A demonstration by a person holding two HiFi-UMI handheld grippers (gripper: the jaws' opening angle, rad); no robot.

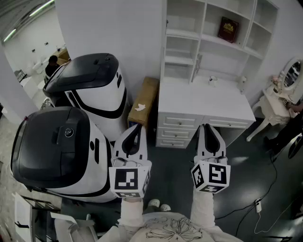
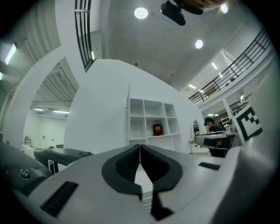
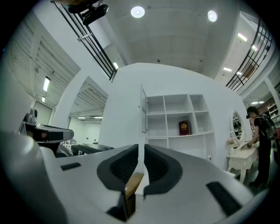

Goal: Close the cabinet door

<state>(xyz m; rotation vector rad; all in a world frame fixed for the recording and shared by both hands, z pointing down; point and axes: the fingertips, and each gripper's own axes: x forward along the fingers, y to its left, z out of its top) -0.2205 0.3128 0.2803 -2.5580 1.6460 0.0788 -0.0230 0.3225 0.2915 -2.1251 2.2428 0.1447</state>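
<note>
Bright white showroom under round ceiling lights (image 3: 137,12), dark grey floor (image 1: 236,160) below. Left gripper (image 2: 140,148): jaws pressed together along a hairline seam, nothing held. Right gripper (image 3: 141,151): jaws all but together, only a thin slit showing, nothing gripped. Through that slit, a sliver of brown cardboard box (image 1: 143,101) well beyond, not touched. Both held side by side, well short of the furniture and pointing toward it.

Further out, straight ahead: white desk (image 1: 203,101) with drawers (image 1: 177,124), topped by a hutch of open shelves (image 1: 215,21), 1 red book (image 3: 184,127) upright in a middle cubby. At the hutch's upper left, the cabinet door (image 3: 143,111), swung out toward the room and seen nearly edge-on, a slim vertical handle (image 3: 146,105) visible on it. Cardboard box just beside the desk's left end; further left, 2 bulky white-and-black machines (image 1: 52,151). Off to the right, a small vanity table (image 1: 274,101) with an oval mirror (image 1: 289,75), and a person (image 3: 260,131) standing by it.

Task not yet begun, by the look of it. Likely a light, stiff, painted panel on hinges, smooth and a little slippery, needing no grip at all. Press closed jaws flat against the face turned away from the shelves, near the free edge and far from the hinge, then sweep it shut gently. Could slam or bounce back if shoved hard; could scratch under a jaw tip. Left gripper probably the handier one for that side.
</note>
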